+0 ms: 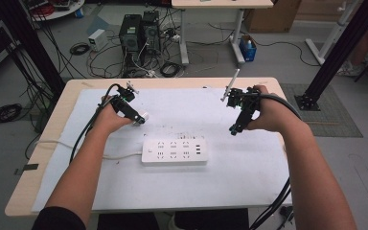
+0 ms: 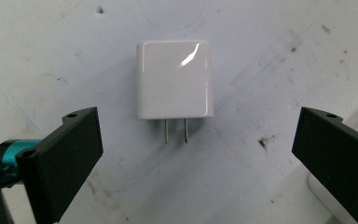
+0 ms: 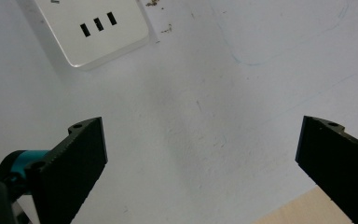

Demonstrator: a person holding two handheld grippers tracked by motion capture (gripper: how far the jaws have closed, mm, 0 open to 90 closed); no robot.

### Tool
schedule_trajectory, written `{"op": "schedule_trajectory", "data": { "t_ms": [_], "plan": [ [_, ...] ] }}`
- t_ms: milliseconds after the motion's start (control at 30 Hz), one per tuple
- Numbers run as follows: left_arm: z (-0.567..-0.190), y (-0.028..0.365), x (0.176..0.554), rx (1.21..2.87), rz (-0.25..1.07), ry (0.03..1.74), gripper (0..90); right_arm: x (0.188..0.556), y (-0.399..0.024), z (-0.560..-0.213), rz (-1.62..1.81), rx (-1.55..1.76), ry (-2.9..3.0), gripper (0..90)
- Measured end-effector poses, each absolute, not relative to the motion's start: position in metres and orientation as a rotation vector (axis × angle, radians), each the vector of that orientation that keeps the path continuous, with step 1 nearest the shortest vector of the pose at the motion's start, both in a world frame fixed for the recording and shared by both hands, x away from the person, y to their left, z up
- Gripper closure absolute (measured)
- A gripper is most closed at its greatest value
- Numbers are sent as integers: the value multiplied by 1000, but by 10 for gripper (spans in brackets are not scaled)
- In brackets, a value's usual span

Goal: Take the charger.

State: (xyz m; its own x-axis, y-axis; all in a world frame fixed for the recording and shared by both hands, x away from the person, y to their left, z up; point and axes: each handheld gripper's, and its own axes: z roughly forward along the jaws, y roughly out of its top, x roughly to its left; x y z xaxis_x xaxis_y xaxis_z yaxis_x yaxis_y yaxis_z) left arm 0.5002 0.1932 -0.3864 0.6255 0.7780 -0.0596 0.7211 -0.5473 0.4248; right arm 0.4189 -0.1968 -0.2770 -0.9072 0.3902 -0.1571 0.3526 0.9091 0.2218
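A white mat (image 1: 249, 167) is covering most of the wooden table (image 1: 52, 129), and a white power strip (image 1: 174, 152) is lying flat near the mat's middle, its cord running off to the left. Just beyond the strip's left end, a small white plug-in charger (image 2: 175, 79) is lying on its broad face with its two metal prongs (image 2: 175, 131) pointing back toward the left gripper (image 2: 191, 149).

That gripper is hovering over the charger with its jaws spread wide, touching nothing. The right gripper (image 3: 200, 158) is also hanging released, over bare mat beside the strip's USB end.

The charger is looking light, rigid and glossy, so it is likely slippery under hard jaws. The best hold is probably across its two flat side walls, mid-body, well clear of the prongs, which are thin and could bend.
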Motion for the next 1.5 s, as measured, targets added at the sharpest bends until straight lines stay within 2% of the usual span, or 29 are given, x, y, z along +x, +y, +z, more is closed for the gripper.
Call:
{"op": "schedule_trajectory", "data": {
  "t_ms": [367,667,700,967,1033,1167,1200,1233,1333,1367,1500],
  "plan": [
    [-415,184,513,2439,221,1191,17,421,-194,-277,266,593,2863,13],
    [-420,185,518,2405,259,1231,35,422,-197,-277,255,595,2851,13],
    [-420,186,518,2409,263,1231,98,422,-197,-277,249,601,2847,13],
    [-419,184,516,2403,268,1225,185,424,-197,-278,258,608,2841,13],
    [-419,184,516,2407,242,1217,266,425,-196,-278,254,608,2840,13],
    [-421,182,515,2421,235,1209,278,426,-195,-279,254,604,2841,13],
    [-421,181,515,2429,240,1207,295,426,-196,-279,255,603,2841,13],
    [-421,180,514,2432,237,1211,349,425,-196,-279,256,603,2838,13],
    [-421,180,514,2441,256,1213,364,425,-196,-279,254,611,2837,13],
    [-420,180,514,2445,263,1212,424,425,-197,-279,255,607,2836,13],
    [-420,178,512,2454,285,1204,425,425,-199,-280,258,619,2832,13]
  ]
}}
